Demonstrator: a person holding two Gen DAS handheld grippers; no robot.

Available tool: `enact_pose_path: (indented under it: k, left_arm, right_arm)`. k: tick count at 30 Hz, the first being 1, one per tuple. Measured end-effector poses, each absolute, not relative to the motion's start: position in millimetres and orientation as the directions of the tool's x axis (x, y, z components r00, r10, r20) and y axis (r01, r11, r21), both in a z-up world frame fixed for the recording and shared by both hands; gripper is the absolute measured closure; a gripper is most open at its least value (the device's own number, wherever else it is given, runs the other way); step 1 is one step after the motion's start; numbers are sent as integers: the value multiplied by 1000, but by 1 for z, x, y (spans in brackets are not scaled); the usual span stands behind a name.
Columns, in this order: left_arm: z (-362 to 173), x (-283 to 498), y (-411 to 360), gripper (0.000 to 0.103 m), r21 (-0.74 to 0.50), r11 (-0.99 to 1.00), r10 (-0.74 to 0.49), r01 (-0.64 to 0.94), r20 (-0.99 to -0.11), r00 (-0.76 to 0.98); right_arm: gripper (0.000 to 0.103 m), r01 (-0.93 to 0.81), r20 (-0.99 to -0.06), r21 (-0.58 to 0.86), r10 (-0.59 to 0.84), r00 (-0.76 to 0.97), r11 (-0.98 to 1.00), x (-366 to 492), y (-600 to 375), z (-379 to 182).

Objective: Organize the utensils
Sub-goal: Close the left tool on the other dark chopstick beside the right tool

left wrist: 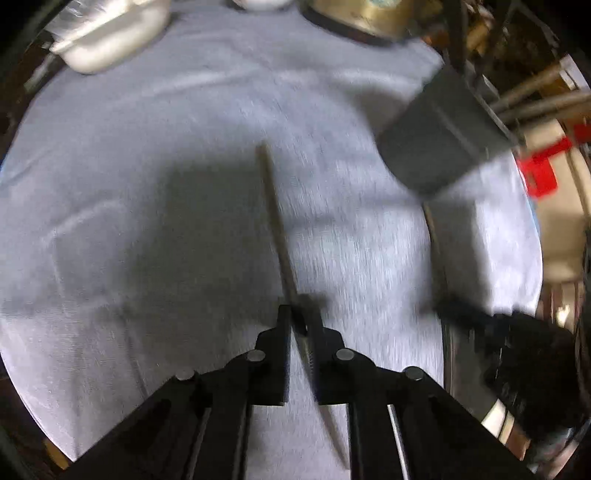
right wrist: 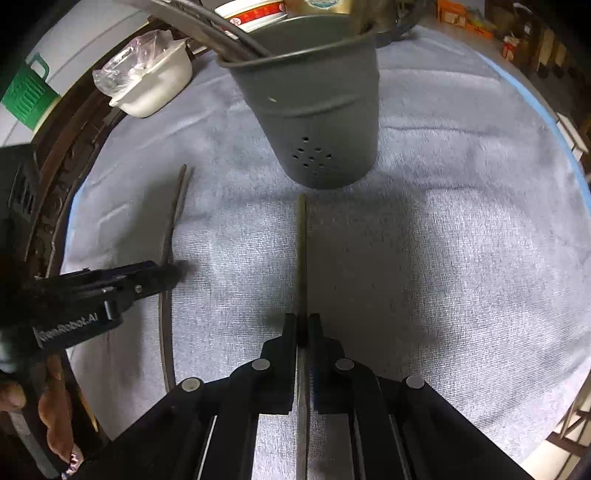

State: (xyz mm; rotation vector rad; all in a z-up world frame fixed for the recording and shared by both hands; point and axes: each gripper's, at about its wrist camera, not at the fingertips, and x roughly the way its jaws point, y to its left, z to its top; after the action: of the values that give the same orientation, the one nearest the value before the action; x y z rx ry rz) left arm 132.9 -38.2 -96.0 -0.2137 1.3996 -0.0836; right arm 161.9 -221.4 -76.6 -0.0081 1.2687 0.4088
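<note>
A thin brown chopstick lies along my left gripper, whose jaws are shut on it just above the pale grey cloth. In the right wrist view my right gripper is shut on a second chopstick, its tip pointing at the grey perforated utensil holder, which has several dark utensils in it. The left gripper also shows there at the left, with its chopstick. The left wrist view shows the holder at upper right and the right gripper blurred at the right edge.
A white tub with a crumpled plastic bag stands at the back left of the cloth. A brass pot and a red-and-white bowl sit behind the holder. A person's hand holds the left gripper. The round table's edge curves close on both sides.
</note>
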Motion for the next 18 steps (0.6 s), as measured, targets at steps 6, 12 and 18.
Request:
enact_pose_path:
  k: [6,12,18]
  left_arm:
    - [-93,127,-19,95,-108,992,-98,-66,-986,135]
    - [-87,144,-9,42,-76,991,-59,-113,-988,141]
    - [-92,149,-21,91,-56,996,-48,-76,-994,103]
  right_arm:
    - [94,-322,-925,252,325,199,913,168,-208,-82]
    - [93,-314,-929,280,338,149,907,190,-201,-85]
    - [95,-372,-947,221,290,138,901,192,-189,-85]
